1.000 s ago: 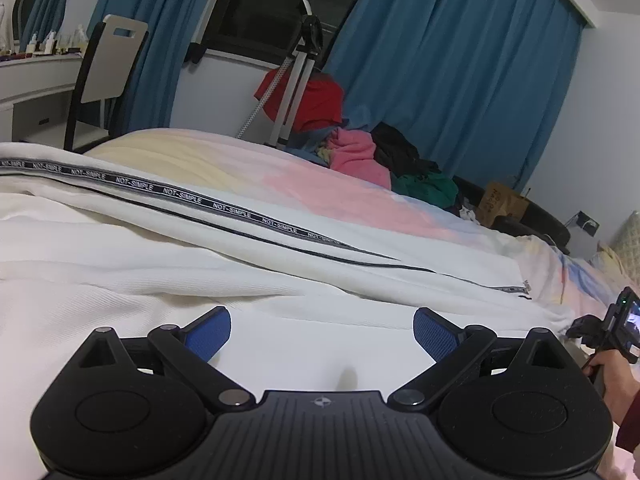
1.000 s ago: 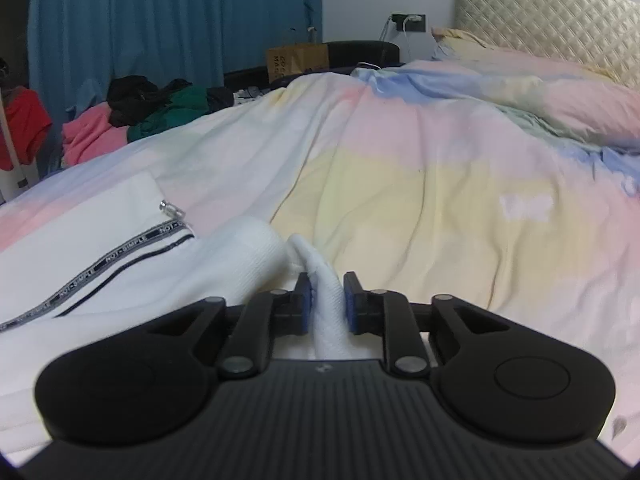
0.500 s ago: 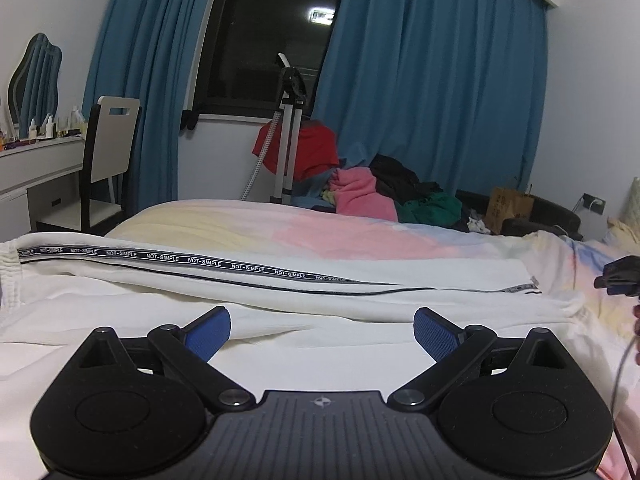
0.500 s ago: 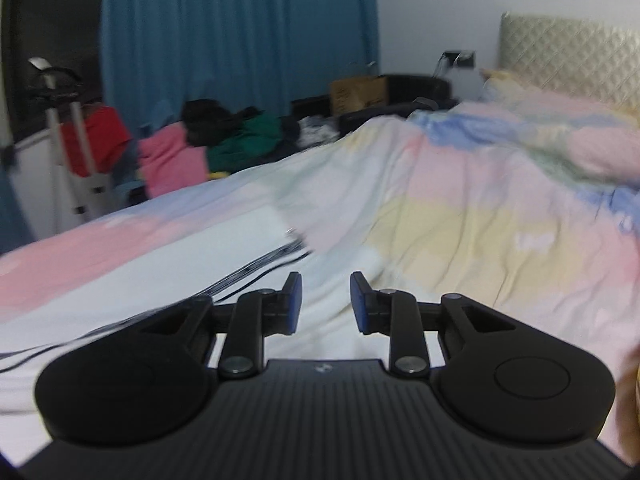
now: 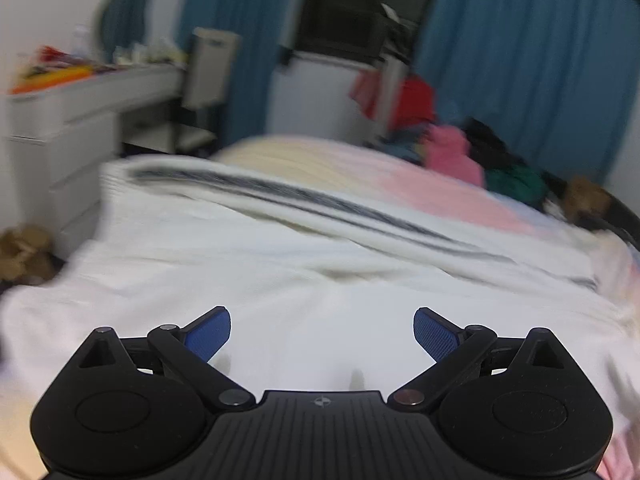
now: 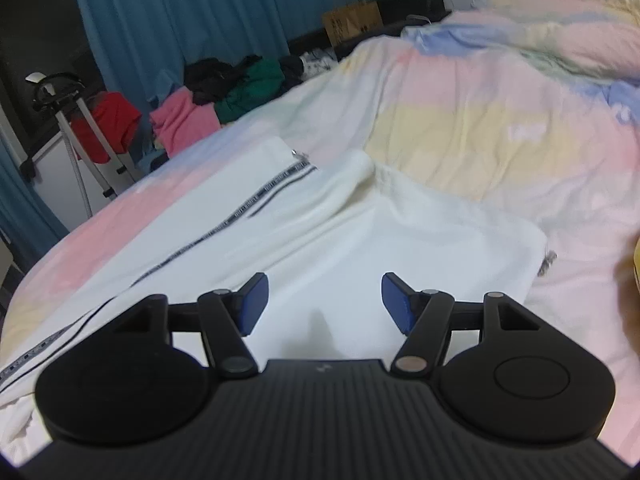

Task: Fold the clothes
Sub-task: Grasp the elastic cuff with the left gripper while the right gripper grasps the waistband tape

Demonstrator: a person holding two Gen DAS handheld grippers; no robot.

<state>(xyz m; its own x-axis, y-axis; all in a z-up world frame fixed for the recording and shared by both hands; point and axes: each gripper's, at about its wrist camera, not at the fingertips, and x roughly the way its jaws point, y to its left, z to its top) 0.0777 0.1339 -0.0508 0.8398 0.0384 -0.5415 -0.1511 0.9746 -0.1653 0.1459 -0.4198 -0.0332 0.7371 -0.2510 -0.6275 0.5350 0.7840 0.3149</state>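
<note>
On the left side, the left gripper [image 5: 322, 334] has its 2 blue fingers [image 5: 208, 336] spread wide apart, and it holds nothing. It hangs just above the white pants [image 5: 280, 264], near the waist end that lies close to the bed's edge. This picture is blurry, so I think a grab made now could miss the edge, or pinch only the top layer and leave the one under it behind. The pants could also slip toward the floor, because that end sits right by the side of the bed [image 5: 312, 160]. Going to the right, the right gripper [image 6: 324, 304] is also wide open with nothing between its fingers [image 6: 394, 306]. It hangs over the leg end of the pants. If it grabs too far from the hem, I think the fold would come out crooked, and the lump in the cloth could get folded in. The white pants [image 6: 328, 232] lie long across the bed, on a blanket [image 6: 480, 120] with pink, yellow and blue patches. They are soft and thick, with a dark stripe [image 6: 240, 208] with letters down the side. The 2 legs lie side by side, with a bumpy fold between them.
</note>
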